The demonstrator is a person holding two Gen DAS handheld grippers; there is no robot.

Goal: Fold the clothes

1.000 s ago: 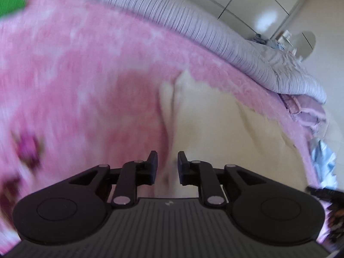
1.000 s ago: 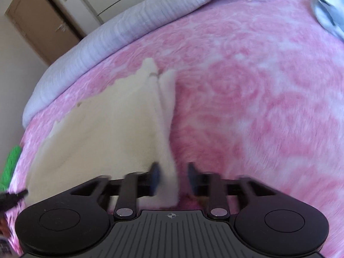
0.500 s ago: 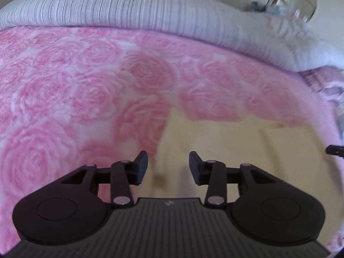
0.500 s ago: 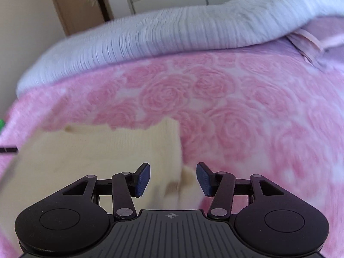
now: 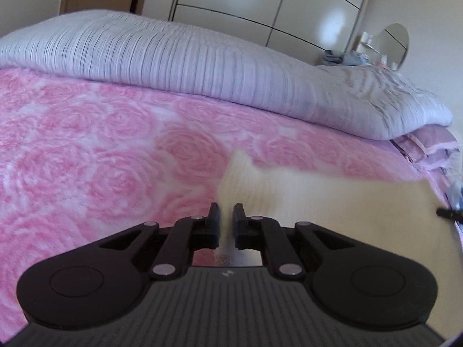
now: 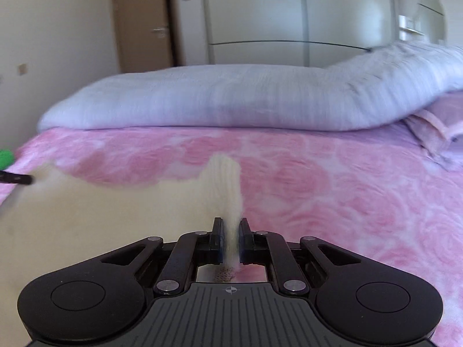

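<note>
A cream knitted garment (image 5: 332,202) lies spread on the pink rose-patterned blanket (image 5: 86,159). My left gripper (image 5: 225,214) is shut on the garment's left edge, which rises in a small peak ahead of the fingers. In the right wrist view the same garment (image 6: 101,217) spreads to the left. My right gripper (image 6: 230,227) is shut on its right edge, and a ribbed strip of cloth stands up between the jaws. Each gripper's tip shows at the edge of the other's view, the right one (image 5: 448,212) and the left one (image 6: 17,178).
A lilac ribbed duvet (image 5: 202,66) is rolled along the far side of the bed. Folded pink bedding (image 6: 434,133) lies at the right end. A wardrobe (image 6: 289,17) and a door (image 6: 139,20) stand behind. A green object (image 6: 5,157) sits at the bed's left edge.
Both grippers were open half a second ago over the garment's edges. They have shut on the cloth, and both views have tilted up toward the room.
</note>
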